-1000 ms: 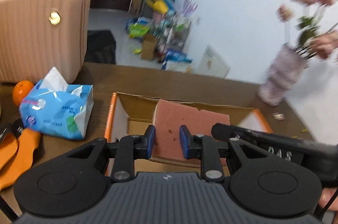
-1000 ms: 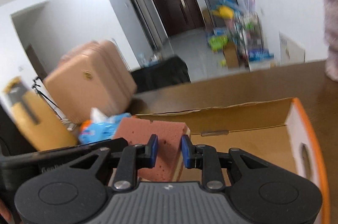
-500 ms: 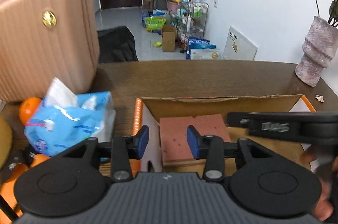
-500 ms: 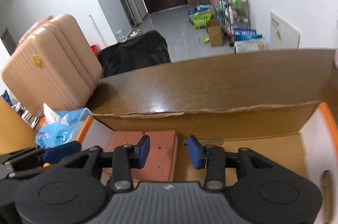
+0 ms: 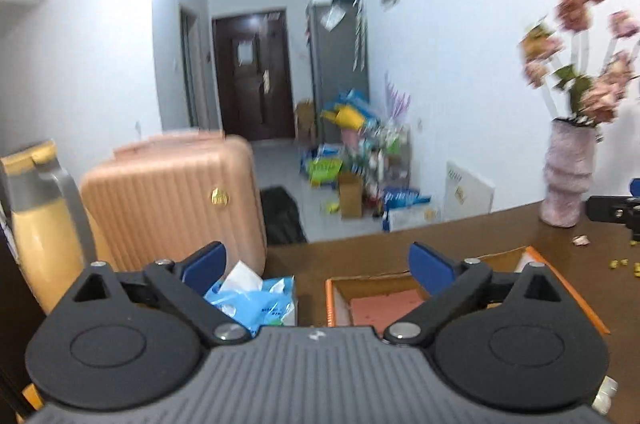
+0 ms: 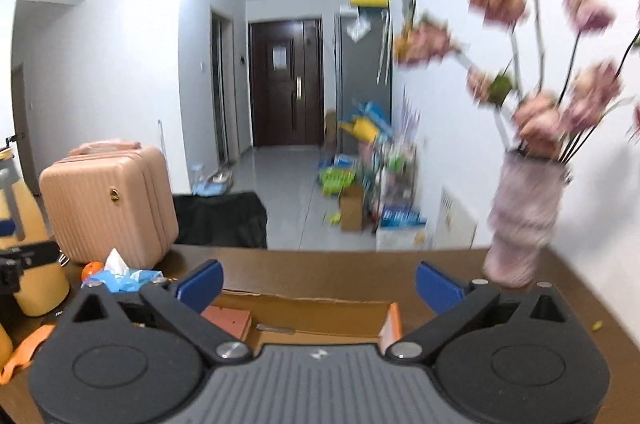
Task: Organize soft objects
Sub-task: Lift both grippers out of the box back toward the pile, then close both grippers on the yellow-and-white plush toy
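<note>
Moved: both grippers went up and back from the sponge, which now lies alone.
Sponge: flat in the cardboard box on the table, below the jaws and touching neither.
Left gripper: jaws opening wide, nothing between them.
Right gripper: jaws opening wide, nothing between them.
Tissue pack: beside the box.
</note>
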